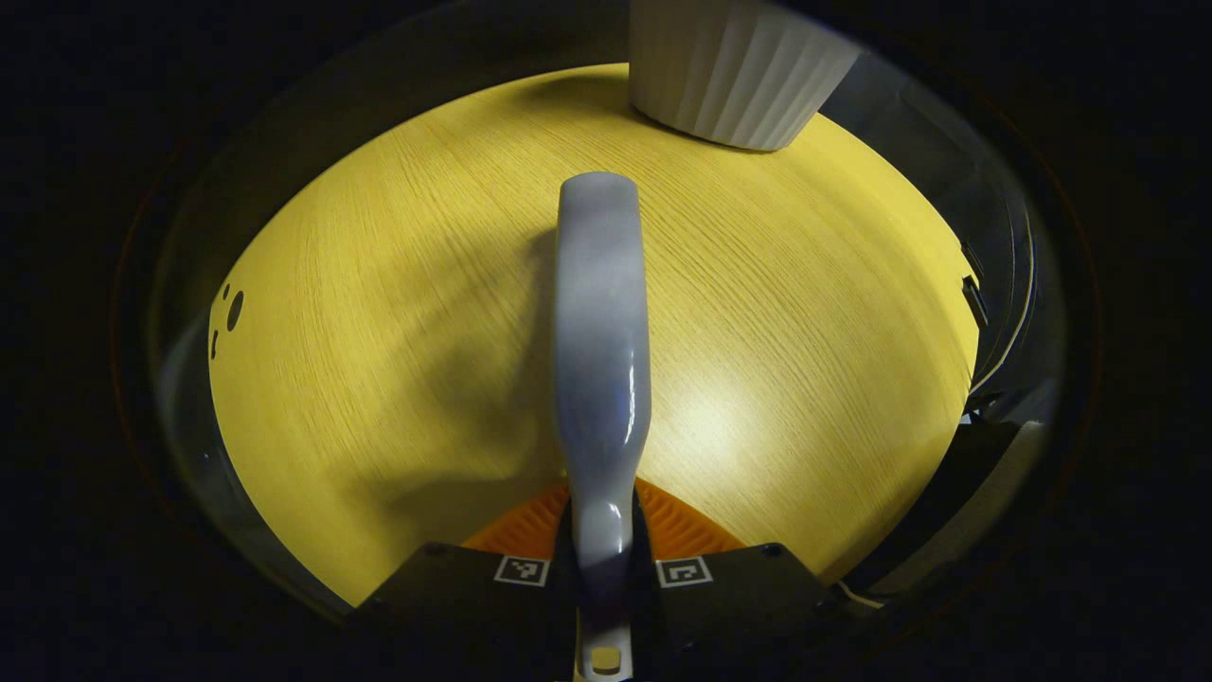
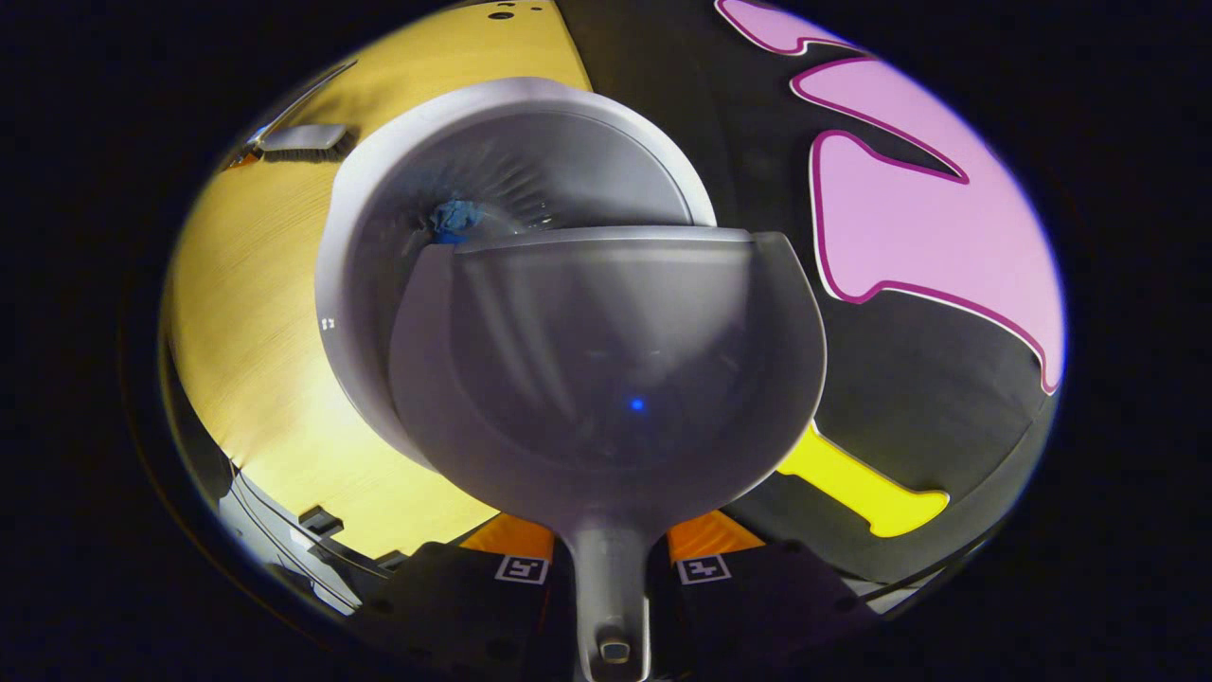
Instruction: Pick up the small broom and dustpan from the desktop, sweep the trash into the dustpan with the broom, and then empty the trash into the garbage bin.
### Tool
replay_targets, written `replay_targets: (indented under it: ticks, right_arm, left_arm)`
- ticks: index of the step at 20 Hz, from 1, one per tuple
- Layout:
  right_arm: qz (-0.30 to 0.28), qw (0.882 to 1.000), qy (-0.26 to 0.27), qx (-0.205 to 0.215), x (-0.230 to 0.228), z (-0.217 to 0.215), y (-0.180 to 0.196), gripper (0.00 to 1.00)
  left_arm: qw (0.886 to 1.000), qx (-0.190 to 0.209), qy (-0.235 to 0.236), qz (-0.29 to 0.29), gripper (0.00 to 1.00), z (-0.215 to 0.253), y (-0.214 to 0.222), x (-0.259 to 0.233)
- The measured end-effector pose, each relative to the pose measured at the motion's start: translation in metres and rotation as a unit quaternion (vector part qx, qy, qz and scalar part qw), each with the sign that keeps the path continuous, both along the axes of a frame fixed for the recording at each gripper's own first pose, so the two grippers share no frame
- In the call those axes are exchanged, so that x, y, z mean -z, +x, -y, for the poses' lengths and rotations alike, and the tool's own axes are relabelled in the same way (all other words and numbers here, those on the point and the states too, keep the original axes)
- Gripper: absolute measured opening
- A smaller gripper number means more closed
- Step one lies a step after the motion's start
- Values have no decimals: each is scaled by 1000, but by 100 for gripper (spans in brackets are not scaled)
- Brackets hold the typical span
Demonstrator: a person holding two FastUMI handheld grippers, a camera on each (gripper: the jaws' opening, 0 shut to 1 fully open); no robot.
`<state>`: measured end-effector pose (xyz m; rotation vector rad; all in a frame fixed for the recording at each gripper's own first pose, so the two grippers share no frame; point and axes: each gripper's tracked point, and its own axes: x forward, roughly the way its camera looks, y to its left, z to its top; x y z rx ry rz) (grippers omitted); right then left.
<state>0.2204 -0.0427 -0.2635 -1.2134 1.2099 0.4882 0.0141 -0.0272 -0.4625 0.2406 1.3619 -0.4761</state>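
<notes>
With trash (image 2: 454, 218) already in the bin (image 2: 379, 189) at eleven o'clock, the right gripper (image 2: 611, 559) clamped the tipped dustpan (image 2: 606, 369) over it, the left gripper (image 1: 603, 559) clamped the broom (image 1: 601, 332); emptying looked nearly finished.

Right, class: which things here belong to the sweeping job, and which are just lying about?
Job: small broom in the left gripper; dustpan in the right gripper, tipped over the garbage bin; blue trash inside the bin.

Lying about: cables at the desktop's edge; black cloth wall.
</notes>
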Motion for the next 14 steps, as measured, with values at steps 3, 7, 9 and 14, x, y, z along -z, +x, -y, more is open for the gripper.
replay_targets:
  ticks: [3,7,9,14]
  right_arm:
    - [13,997,46,65,5,-3,-10,34]
    - [26,973,129,188,9,6,-18,34]
    - [53,955,166,241,3,11,-16,34]
    - [117,907,253,316,-11,21,-18,34]
  left_arm:
    - [1000,-4,0,0,27,1,0,-1]
    - [1000,-6,-1,-2,27,1,-1,-1]
    - [1000,-6,0,-3,30,0,-1,-1]
    - [1000,-6,-3,-2,27,1,-1,-1]
